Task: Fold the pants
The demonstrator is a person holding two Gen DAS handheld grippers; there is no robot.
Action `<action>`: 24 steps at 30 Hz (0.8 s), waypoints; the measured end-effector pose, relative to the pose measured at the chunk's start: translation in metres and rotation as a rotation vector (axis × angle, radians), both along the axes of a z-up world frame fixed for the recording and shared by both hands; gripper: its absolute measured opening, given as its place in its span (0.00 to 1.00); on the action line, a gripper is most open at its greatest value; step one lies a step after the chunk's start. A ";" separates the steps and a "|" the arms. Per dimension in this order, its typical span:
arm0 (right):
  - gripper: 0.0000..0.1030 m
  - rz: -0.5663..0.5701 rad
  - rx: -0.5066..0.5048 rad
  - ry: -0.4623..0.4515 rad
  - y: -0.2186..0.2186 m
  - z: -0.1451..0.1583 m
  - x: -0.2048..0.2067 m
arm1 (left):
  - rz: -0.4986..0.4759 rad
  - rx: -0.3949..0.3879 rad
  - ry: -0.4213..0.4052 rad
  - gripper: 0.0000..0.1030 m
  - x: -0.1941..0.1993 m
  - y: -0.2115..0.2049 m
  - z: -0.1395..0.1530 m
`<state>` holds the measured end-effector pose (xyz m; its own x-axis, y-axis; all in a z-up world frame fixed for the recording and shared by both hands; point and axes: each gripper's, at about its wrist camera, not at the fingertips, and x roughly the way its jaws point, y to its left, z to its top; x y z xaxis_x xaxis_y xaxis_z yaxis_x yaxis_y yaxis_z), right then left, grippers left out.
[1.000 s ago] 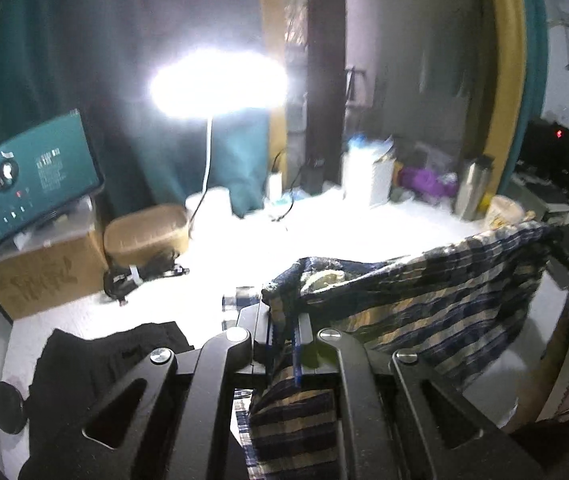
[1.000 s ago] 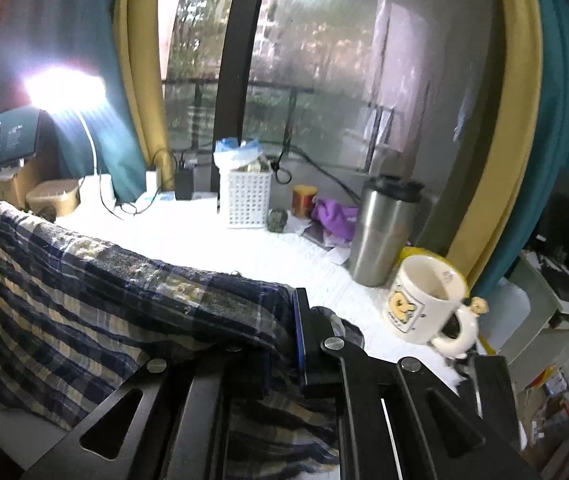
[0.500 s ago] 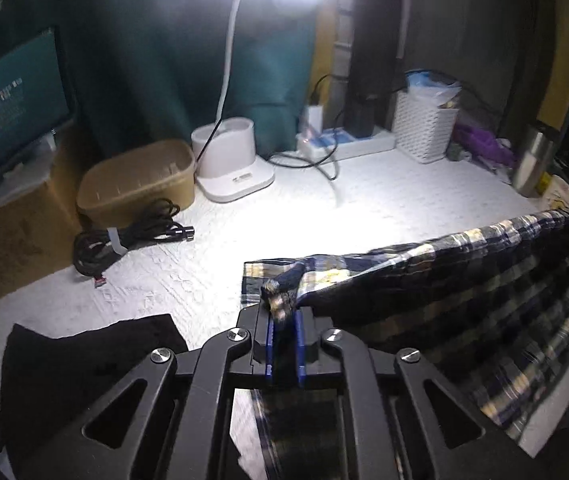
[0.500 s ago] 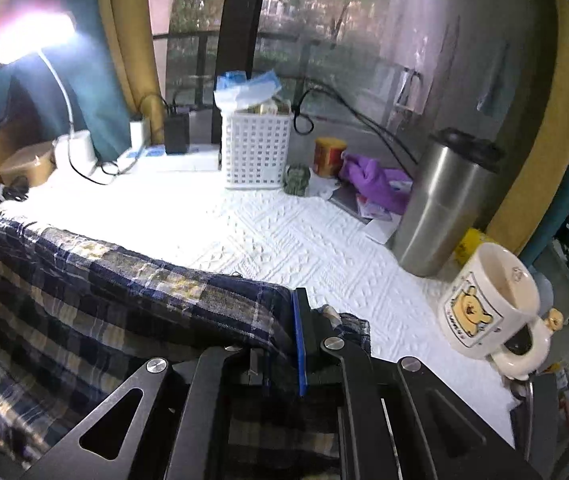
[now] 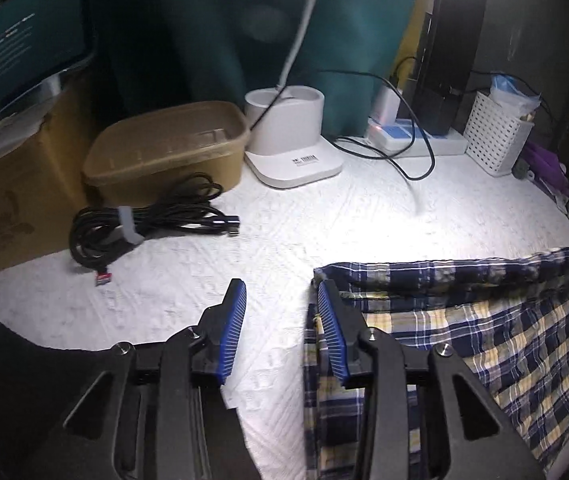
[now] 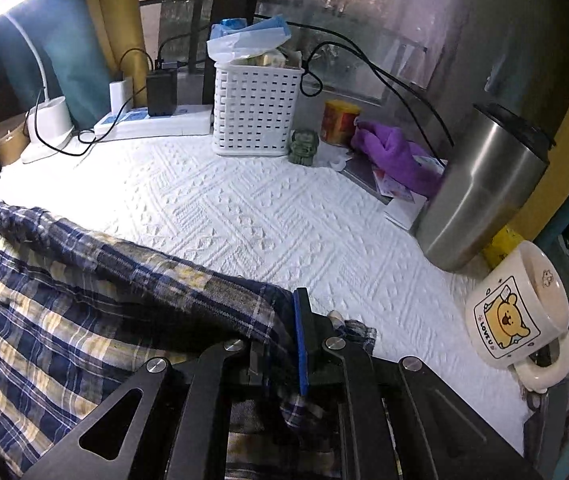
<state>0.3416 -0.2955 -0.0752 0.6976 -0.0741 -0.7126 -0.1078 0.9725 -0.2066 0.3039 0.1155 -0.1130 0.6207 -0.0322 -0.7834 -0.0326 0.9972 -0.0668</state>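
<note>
— What are your tongs doing?

— My left gripper (image 5: pixel 280 308) is opening; nothing is lying between its blue pads (image 5: pixel 231 320), and the plaid pants (image 5: pixel 464 320) are touching only the outer side of one finger; my right gripper (image 6: pixel 284 340) is clamping a bunched corner of the pants (image 6: pixel 84 300), jaws nearly together.

— Where are the pants lying?

— They are spreading across the near edge of the white textured table cover (image 6: pixel 244 216); a black cloth (image 5: pixel 16 356) is lying at its near left corner.
</note>
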 end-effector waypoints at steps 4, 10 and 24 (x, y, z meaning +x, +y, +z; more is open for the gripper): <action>0.25 -0.003 0.004 -0.014 0.000 0.007 -0.005 | -0.013 -0.037 0.008 0.38 -0.017 0.006 0.005; 0.99 0.003 0.024 -0.068 -0.001 0.028 -0.026 | -0.053 -0.072 0.031 0.52 -0.059 -0.001 0.006; 0.99 -0.161 0.074 -0.072 -0.064 0.029 -0.119 | -0.085 -0.097 0.100 0.52 -0.130 -0.019 -0.020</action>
<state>0.2223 -0.3597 -0.0467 0.7302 -0.1377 -0.6693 0.0627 0.9888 -0.1351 0.1741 0.0963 -0.1332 0.5313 -0.1603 -0.8319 0.0406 0.9856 -0.1640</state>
